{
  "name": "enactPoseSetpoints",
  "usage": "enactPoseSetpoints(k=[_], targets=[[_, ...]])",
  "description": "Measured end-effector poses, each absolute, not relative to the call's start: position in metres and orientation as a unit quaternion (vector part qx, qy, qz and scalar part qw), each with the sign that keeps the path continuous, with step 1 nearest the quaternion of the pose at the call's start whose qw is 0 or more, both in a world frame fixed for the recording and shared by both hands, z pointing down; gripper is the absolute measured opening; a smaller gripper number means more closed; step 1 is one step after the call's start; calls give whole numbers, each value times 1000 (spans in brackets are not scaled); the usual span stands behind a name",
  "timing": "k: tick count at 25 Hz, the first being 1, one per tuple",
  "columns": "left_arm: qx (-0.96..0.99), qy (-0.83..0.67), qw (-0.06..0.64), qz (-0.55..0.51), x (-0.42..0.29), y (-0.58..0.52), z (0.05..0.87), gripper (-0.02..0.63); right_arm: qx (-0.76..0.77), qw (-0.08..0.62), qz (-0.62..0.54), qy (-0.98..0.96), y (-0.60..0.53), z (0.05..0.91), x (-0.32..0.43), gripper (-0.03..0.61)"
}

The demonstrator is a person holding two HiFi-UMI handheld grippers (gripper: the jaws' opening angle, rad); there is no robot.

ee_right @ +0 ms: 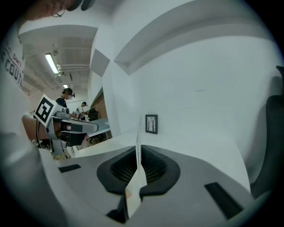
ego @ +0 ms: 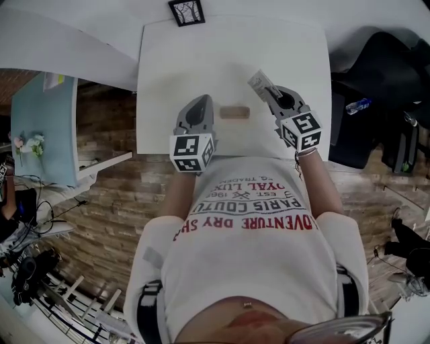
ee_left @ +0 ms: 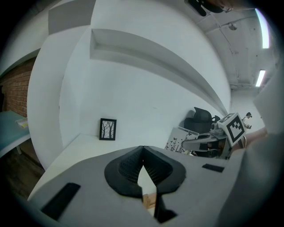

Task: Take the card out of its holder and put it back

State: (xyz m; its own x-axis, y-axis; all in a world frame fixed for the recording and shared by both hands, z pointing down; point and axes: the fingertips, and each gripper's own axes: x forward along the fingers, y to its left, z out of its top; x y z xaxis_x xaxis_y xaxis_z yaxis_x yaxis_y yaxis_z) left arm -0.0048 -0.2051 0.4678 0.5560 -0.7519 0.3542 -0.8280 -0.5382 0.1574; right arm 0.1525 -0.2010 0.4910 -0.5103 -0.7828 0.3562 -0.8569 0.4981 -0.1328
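A small wooden card holder (ego: 235,112) lies on the white table (ego: 168,60). My left gripper (ego: 203,101) rests just left of it with its tips together and nothing between them. In the left gripper view the jaws (ee_left: 142,150) meet at the tip, and the holder (ee_left: 149,200) shows low down through the gap behind them. My right gripper (ego: 270,91) is to the holder's right, shut on a patterned card (ego: 258,82) that sticks out past its tips. In the right gripper view the card (ee_right: 136,159) is edge-on between the pads. From the left gripper view the card (ee_left: 179,141) faces me.
A small black picture frame (ego: 186,11) stands at the table's far edge against the white wall. A black office chair (ego: 376,74) is to the right of the table, and a light blue table (ego: 40,127) to the left. People (ee_right: 67,93) are far off in the room.
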Motion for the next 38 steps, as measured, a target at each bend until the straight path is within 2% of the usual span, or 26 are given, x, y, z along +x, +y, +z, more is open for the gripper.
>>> enactPoseSetpoints(k=[18,38], targets=[[825,-514,194,138,-39,-198,493,25,183,192,87,-960,-180,505,64,35],[798,-544,219,140,-52,-189,507,25,75,238,61,-967,-170,519,43,35]])
